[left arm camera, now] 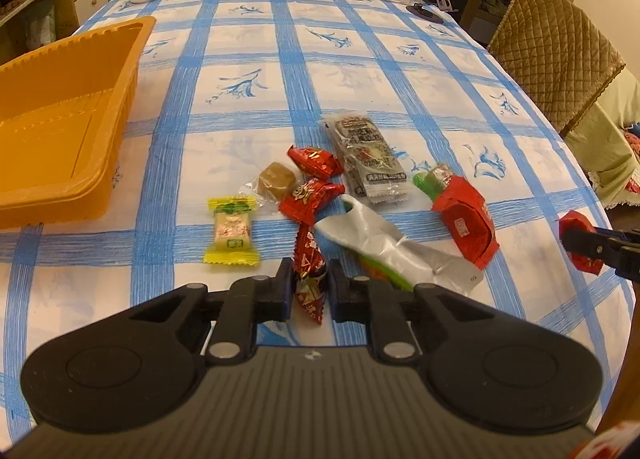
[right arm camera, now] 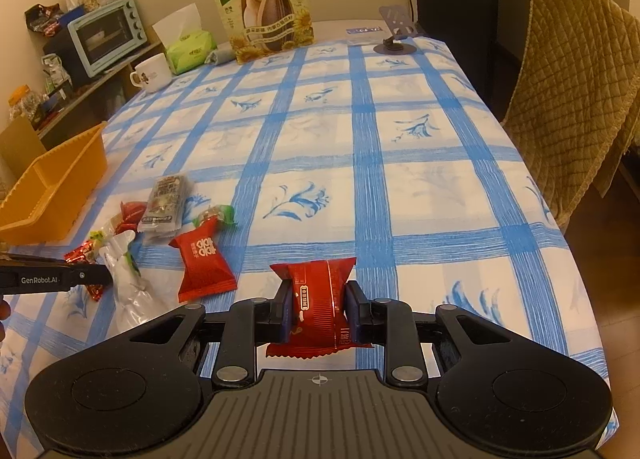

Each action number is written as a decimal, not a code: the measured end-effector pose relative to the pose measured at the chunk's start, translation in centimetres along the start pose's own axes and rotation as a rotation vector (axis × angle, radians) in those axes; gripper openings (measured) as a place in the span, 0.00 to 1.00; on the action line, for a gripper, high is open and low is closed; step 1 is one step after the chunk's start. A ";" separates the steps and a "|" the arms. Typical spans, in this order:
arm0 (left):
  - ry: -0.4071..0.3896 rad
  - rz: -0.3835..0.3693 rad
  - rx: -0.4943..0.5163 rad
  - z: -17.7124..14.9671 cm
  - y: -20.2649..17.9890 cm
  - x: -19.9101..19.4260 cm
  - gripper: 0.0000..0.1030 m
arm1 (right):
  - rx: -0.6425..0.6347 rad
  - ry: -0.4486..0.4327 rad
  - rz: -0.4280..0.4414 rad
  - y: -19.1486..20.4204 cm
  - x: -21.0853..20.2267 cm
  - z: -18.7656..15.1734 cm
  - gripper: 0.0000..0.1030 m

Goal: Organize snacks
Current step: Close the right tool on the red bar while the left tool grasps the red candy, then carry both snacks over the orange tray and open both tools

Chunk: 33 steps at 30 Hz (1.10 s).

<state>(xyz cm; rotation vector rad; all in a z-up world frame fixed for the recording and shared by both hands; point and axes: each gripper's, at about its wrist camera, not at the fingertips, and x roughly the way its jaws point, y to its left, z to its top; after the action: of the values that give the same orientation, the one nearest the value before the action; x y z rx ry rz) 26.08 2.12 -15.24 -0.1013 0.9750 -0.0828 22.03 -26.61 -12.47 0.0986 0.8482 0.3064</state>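
Snacks lie clustered on the checked tablecloth (left arm camera: 248, 107) beside the orange tray (left arm camera: 60, 131). A long red foil candy (left arm camera: 309, 265), lengthwise away from the camera, is pinched between the nearly closed left gripper (left arm camera: 308, 283). Only the right wrist view shows the right gripper (right arm camera: 317, 309) clamping a red packet (right arm camera: 316, 299), long axis upright, above the table's near edge.
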 end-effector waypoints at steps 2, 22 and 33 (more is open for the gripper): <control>-0.001 0.003 0.001 -0.1 0.3 -0.3 0.14 | -0.001 -0.001 0.003 0.2 -0.1 0.0 0.27; -0.044 0.036 -0.019 -0.2 8.0 -9.4 0.14 | -0.092 -0.029 0.169 9.4 -1.3 2.5 0.27; -0.090 0.111 -0.070 1.2 15.5 -14.3 0.14 | -0.208 -0.017 0.375 21.2 0.3 4.9 0.27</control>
<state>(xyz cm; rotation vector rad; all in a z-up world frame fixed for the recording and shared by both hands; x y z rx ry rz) 19.46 19.21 -4.73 -0.1142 0.8918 0.0576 21.04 -6.19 -5.08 0.0657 0.7741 0.7426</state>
